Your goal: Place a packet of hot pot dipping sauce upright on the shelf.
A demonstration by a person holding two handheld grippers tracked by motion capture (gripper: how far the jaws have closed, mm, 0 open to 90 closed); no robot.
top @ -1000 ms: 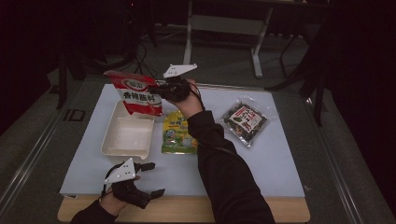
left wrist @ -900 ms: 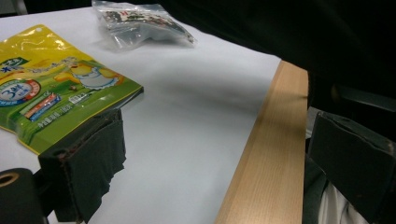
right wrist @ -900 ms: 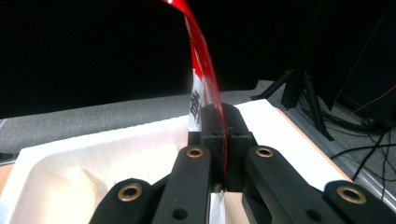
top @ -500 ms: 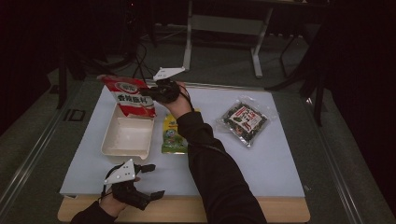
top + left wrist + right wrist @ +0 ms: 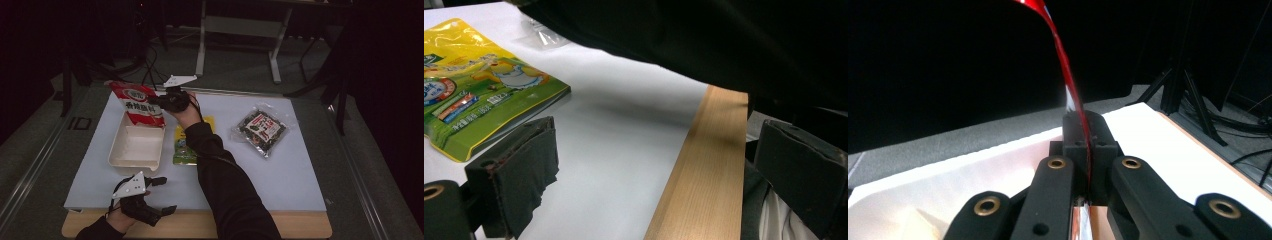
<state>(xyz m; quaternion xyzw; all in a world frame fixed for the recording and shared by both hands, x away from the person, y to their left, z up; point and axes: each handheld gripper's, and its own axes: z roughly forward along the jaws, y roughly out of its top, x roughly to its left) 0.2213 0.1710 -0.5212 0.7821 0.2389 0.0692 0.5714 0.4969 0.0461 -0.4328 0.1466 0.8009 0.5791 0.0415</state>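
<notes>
Lower and further left than 1 second ago, the right tongs (image 5: 159, 101) stay clamped on the red pouch (image 5: 137, 103), hanging above the white tray (image 5: 134, 161) at upper left. Ease it down flat inside the rim before releasing. Left tongs (image 5: 649, 170) gape, holding nothing, low over the worktop (image 5: 280, 170).

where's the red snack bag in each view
high view: red snack bag upper left, over the far end of the white tray, pinched by the right claw.
right gripper view: its thin edge rises from between the shut jaws.
left gripper view: not in it.
shared landmark: the white tray.
</notes>
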